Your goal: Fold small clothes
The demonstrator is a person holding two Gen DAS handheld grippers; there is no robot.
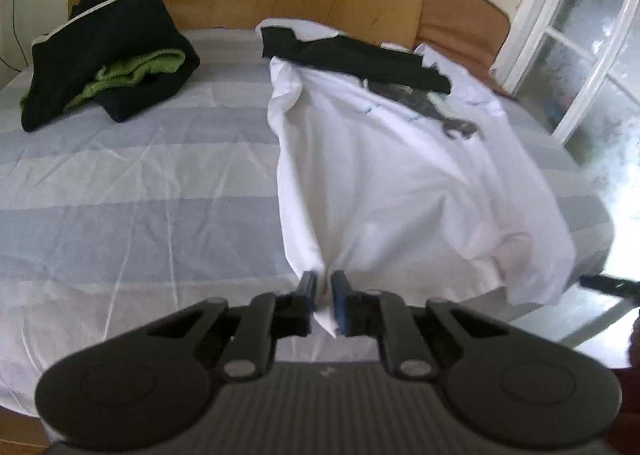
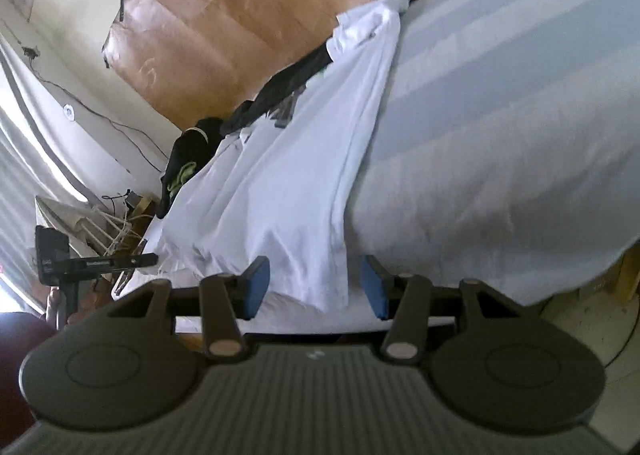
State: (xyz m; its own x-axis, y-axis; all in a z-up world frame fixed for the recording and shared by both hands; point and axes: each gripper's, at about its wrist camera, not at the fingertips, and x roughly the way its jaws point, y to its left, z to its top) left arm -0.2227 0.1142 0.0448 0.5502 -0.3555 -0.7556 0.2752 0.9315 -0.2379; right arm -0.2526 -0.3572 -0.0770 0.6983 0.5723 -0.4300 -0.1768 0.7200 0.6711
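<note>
While the left gripper [image 1: 323, 297] is pinching the white shirt's [image 1: 400, 175] near hem corner, I'm seeing the shirt lying ahead on the striped bed [image 1: 140, 175]; right gripper [image 2: 314, 289] is hanging half open, hem between its pads, not clamped.

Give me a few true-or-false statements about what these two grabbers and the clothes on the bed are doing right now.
1. The left gripper is shut on the white T-shirt. True.
2. The right gripper is clamped on the shirt. False: its jaws stand apart, the hem lying loose between them.
3. A dark garment lies across the shirt's far end. True.
4. The green cloth sits on the white shirt. False: it is in the dark pile, apart on the striped sheet.
</note>
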